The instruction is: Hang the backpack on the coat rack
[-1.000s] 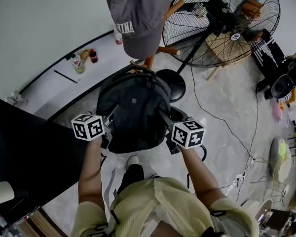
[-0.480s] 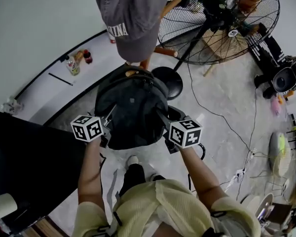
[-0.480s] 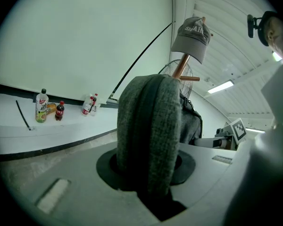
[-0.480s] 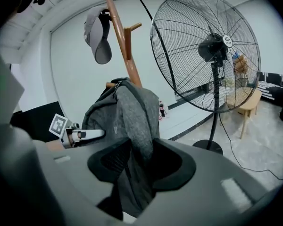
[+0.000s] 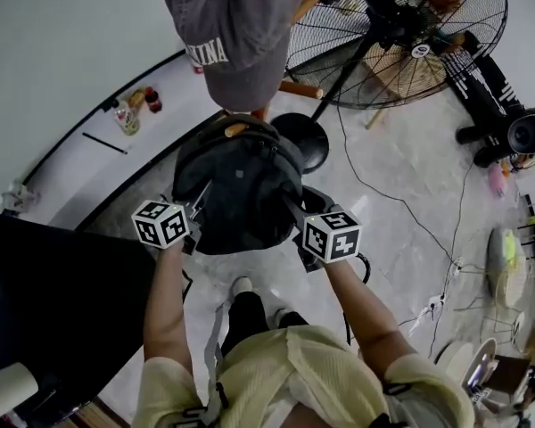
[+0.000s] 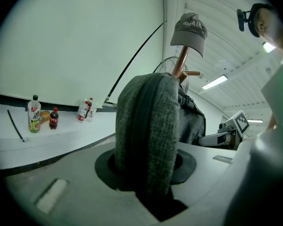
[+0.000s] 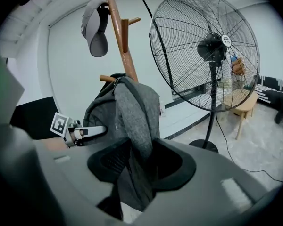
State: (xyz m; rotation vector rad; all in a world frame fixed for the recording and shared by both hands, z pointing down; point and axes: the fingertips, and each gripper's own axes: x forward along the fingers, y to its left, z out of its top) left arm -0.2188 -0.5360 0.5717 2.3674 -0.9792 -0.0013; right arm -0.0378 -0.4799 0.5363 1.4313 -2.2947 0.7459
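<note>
Past right tongs (image 7: 141, 161) clamping backpack (image 7: 127, 112), fan (image 7: 205, 51); past left tongs (image 6: 148, 159) opening round it, bottles (image 6: 42, 119).

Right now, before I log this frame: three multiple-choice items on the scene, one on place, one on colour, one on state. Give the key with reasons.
1. Where is the cap?
A. on the floor
B. on top of the coat rack
C. on the fan

2. What colour is the backpack?
A. red
B. yellow
C. dark grey

3. What is the right gripper doing?
A. shut on the backpack
B. open and empty
C. holding a bottle

Key:
1 B: the cap sits over the rack's top in both gripper views.
2 C: its fabric reads dark grey in every view.
3 A: backpack fabric is pinched between its jaws in the right gripper view.
</note>
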